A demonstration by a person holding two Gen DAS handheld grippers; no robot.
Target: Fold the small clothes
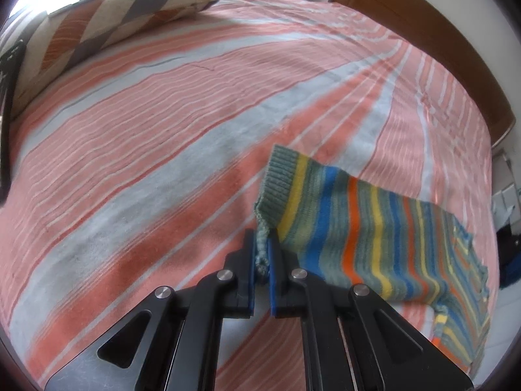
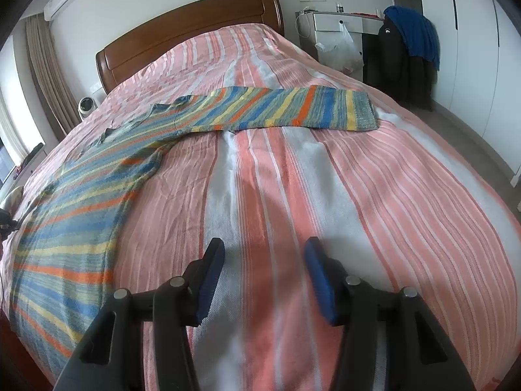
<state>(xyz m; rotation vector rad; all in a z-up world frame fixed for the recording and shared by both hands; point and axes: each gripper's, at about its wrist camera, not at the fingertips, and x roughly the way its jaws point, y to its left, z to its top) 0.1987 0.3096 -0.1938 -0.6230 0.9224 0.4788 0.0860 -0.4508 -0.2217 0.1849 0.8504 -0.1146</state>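
A small knitted sweater (image 2: 81,202) with blue, yellow, orange and grey-green stripes lies on the bed. In the right wrist view its body is at the left and one sleeve (image 2: 293,107) stretches flat to the right. My left gripper (image 1: 263,244) is shut on the grey-green ribbed cuff (image 1: 276,179) of a sleeve (image 1: 358,228), held slightly above the bedspread. My right gripper (image 2: 264,251) is open and empty, low over the bedspread, to the right of the sweater's body and short of the flat sleeve.
The bed has a pink, white and grey striped bedspread (image 2: 325,195) and a wooden headboard (image 2: 189,29). A striped pillow (image 1: 107,22) lies at the far left in the left wrist view. A white nightstand (image 2: 338,26) and dark clothes on a chair (image 2: 407,52) stand beside the bed.
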